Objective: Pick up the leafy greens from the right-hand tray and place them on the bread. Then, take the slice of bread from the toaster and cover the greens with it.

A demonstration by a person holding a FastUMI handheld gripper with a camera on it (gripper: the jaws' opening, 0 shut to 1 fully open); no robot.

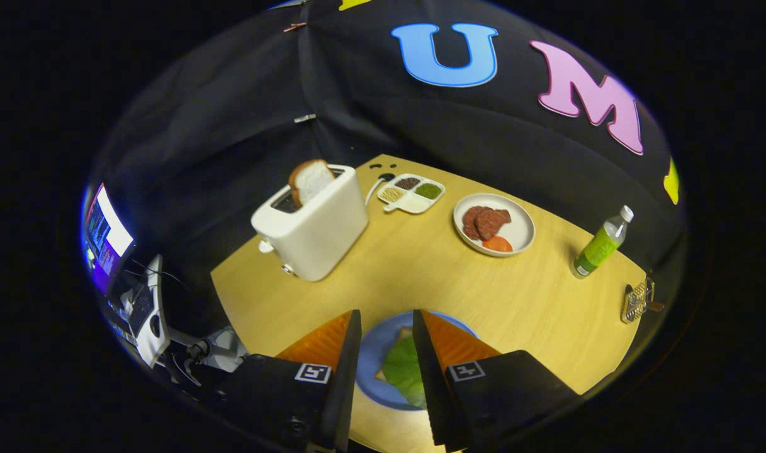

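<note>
My gripper hovers above the near table edge, its orange fingers open and empty. Seen through the gap between them, a green leaf lies on a slice of bread on a blue plate. Beyond the fingers to the left stands a white toaster with a bread slice sticking up out of its slot. A white plate with brown meat pieces and a red tomato slice sits further back on the right.
A divided white dish with seeds and spices sits behind the toaster. A green bottle stands at the right, a small metal grater near the right table edge. A monitor and equipment are off the table's left side.
</note>
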